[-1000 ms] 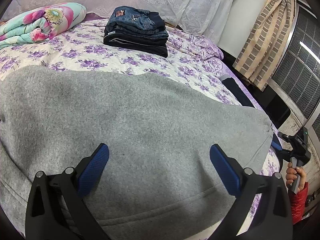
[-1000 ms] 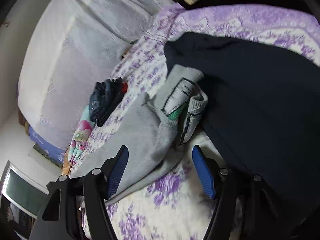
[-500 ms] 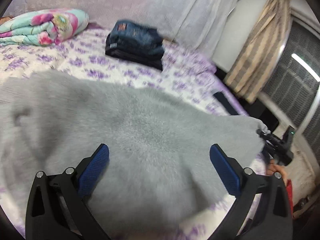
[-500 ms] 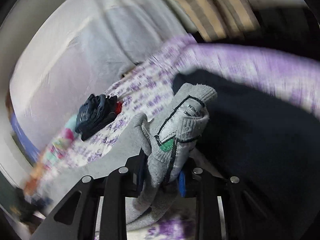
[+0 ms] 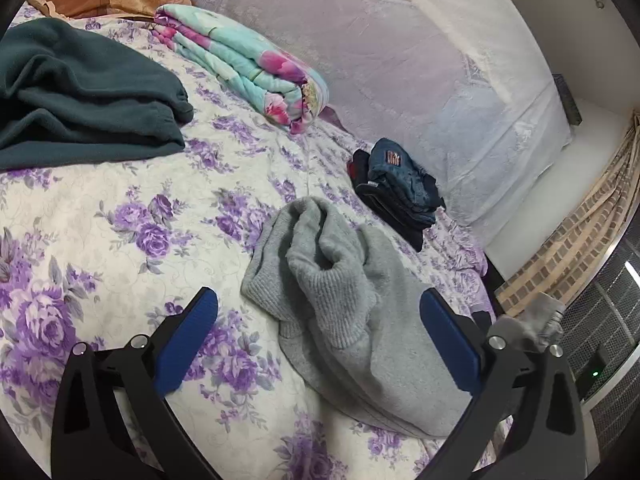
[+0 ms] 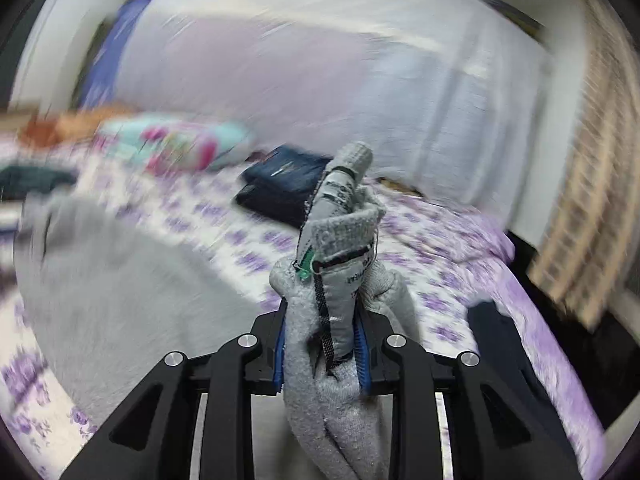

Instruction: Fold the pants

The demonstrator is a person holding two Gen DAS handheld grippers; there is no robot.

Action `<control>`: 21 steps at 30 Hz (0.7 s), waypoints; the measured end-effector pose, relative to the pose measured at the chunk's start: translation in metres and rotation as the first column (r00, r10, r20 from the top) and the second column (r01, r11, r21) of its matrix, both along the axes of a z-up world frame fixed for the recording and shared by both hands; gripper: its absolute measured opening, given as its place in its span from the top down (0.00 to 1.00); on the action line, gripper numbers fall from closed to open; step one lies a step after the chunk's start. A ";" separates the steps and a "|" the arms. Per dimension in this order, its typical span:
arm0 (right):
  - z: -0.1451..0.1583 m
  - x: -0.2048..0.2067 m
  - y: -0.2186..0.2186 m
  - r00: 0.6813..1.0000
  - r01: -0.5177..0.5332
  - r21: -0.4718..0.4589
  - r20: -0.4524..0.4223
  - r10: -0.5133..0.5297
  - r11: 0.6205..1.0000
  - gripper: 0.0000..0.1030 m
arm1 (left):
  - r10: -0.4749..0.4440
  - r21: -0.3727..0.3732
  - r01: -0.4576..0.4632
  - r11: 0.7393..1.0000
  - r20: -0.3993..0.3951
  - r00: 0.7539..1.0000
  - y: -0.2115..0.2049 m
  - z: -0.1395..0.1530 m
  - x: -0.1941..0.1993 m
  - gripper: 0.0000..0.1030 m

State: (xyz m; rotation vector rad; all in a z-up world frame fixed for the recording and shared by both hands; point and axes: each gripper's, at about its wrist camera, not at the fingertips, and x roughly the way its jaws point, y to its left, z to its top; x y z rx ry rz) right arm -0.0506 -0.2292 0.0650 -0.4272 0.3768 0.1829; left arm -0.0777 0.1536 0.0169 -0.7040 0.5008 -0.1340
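Purple-flowered bedding covers the bed (image 5: 120, 216), with a green garment (image 5: 80, 92), a rolled floral quilt (image 5: 244, 64) and a stack of folded jeans (image 5: 396, 188) lying well apart on it. Gray pants (image 5: 352, 304) lie bunched on the bed between the wide-open jaws of the left gripper (image 5: 318, 330). The right gripper (image 6: 320, 348) has its jaws clamped on the pants' waistband (image 6: 336, 280), lifted above the bed in a blurred view.

Floral bed (image 5: 100, 248): gray pants (image 5: 360, 312), folded jeans (image 5: 400, 196), teal garment (image 5: 80, 96), rolled quilt (image 5: 248, 64).
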 end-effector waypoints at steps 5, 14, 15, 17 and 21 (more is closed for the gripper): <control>-0.062 -0.005 0.080 0.986 -0.144 -0.375 -0.134 0.099 0.916 0.63 | 0.002 0.026 -0.002 1.000 0.000 1.000 -0.008 0.004 -0.001 0.04; 0.020 -0.043 0.047 0.917 -0.356 0.016 -0.184 0.353 0.934 0.20 | 0.002 0.015 -0.003 1.000 0.012 1.000 -0.004 0.000 -0.002 0.04; 0.031 -0.039 0.041 0.925 -0.337 0.064 -0.165 0.343 0.939 0.20 | 0.002 0.015 -0.003 1.000 0.012 1.000 -0.004 0.000 -0.002 0.05; 0.044 -0.020 0.030 0.967 -0.217 0.126 -0.109 0.231 0.968 0.20 | 0.002 0.018 -0.003 1.000 0.009 1.000 -0.004 0.000 -0.001 0.04; 0.017 0.030 0.037 0.990 -0.047 0.076 -0.129 0.057 0.996 0.21 | 0.006 0.039 -0.006 0.999 -0.004 1.000 -0.007 0.000 0.000 0.04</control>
